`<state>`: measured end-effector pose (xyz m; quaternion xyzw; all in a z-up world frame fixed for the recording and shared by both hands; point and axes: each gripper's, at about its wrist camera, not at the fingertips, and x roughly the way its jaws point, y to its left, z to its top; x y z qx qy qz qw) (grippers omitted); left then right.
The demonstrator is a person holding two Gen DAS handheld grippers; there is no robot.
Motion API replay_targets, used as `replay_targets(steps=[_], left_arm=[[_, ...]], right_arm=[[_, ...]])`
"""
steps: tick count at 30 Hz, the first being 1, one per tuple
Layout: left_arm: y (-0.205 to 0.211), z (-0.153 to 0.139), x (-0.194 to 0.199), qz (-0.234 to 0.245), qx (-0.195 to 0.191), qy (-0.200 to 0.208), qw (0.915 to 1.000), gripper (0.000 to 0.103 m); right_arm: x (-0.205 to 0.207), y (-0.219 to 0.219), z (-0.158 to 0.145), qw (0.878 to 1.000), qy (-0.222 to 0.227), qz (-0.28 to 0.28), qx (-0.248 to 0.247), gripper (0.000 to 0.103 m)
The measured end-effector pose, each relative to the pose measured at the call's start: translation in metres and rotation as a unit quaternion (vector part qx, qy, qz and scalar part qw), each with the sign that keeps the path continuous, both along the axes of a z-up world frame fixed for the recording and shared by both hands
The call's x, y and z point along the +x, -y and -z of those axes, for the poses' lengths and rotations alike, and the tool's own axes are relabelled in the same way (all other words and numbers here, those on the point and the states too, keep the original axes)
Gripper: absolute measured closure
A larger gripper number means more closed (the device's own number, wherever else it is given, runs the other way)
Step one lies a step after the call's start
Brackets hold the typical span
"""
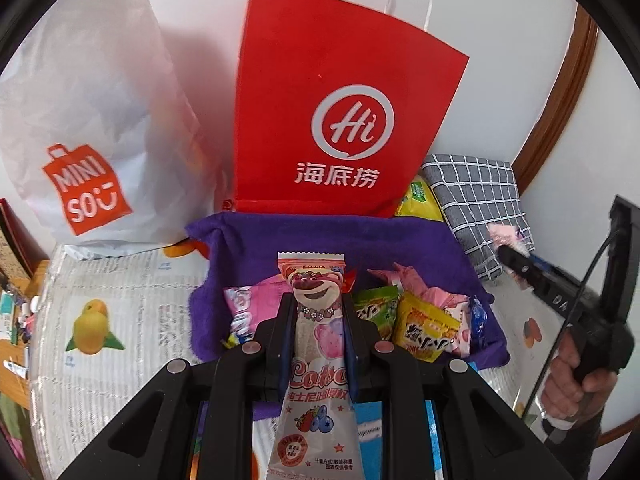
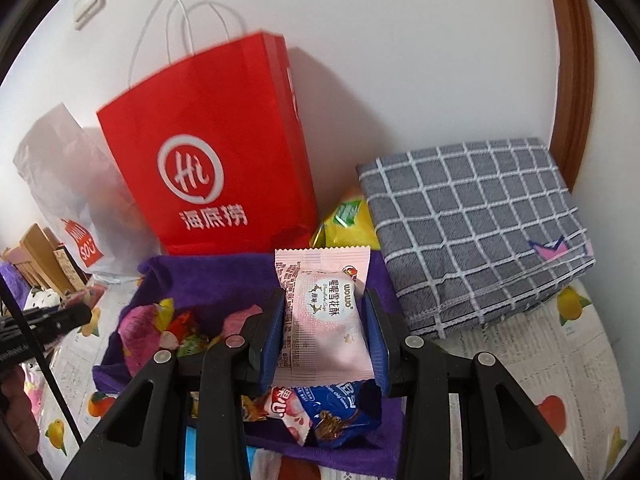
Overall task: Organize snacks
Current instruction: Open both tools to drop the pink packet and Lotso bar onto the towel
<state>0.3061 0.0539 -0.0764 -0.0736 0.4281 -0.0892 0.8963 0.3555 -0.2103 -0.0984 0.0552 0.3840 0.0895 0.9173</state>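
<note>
Currently held, left: the left claw (image 1: 318, 320) is closed on a long bear-print snack packet (image 1: 316, 344), clamped across its narrow middle, its crimped top end sticking out past the fingertips.
Currently held, right: the right claw (image 2: 326, 332) is closed on a pink pillow packet (image 2: 326, 312), gripped by its two long sides — the packet fills the gap between the blue pads (image 2: 378, 344).
Location: both packets are carried above the purple cloth (image 1: 360, 240), where the loose snack pile (image 1: 416, 320) lies on the tabletop (image 1: 120, 288).
Surroundings: a red paper bag (image 1: 340, 100) stands upright just behind the cloth, a white plastic bag (image 1: 92, 120) to its left, a grey checked cloth bundle (image 2: 472, 224) to its right.
Handling, bear packet: judged light and limp; a mid-body grip lets both ends droop, and the glossy film may slip.
Handling, pink packet: judged light and air-cushioned, its contents probably crumbly — hard squeezing is to be avoided.
Best hold: the flat body rather than the crimped seals, which are thin and would fold.
</note>
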Motion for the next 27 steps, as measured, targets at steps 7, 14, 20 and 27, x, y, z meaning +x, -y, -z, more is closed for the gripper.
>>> replay_targets(steps=[7,14,20,27], left_arm=[[0.021,0.018,0.026,0.019,-0.009,-0.023,0.9995,0.083],[0.039,0.031,0.044,0.035,-0.001,-0.034,0.9988,0.083],[0.042,0.042,0.056,0.036,-0.007,-0.044,0.9984,0.082],[0.040,0.053,0.061,0.034,-0.013,-0.055,0.9978,0.082]], right_arm=[[0.027,-0.007,0.035,0.999,-0.048,-0.019,0.000,0.065],[0.040,-0.014,0.059,0.996,-0.084,-0.036,-0.007,0.065],[0.044,-0.017,0.071,0.993,-0.107,-0.050,-0.001,0.064],[0.044,-0.021,0.071,0.993,-0.105,-0.049,-0.011,0.063]])
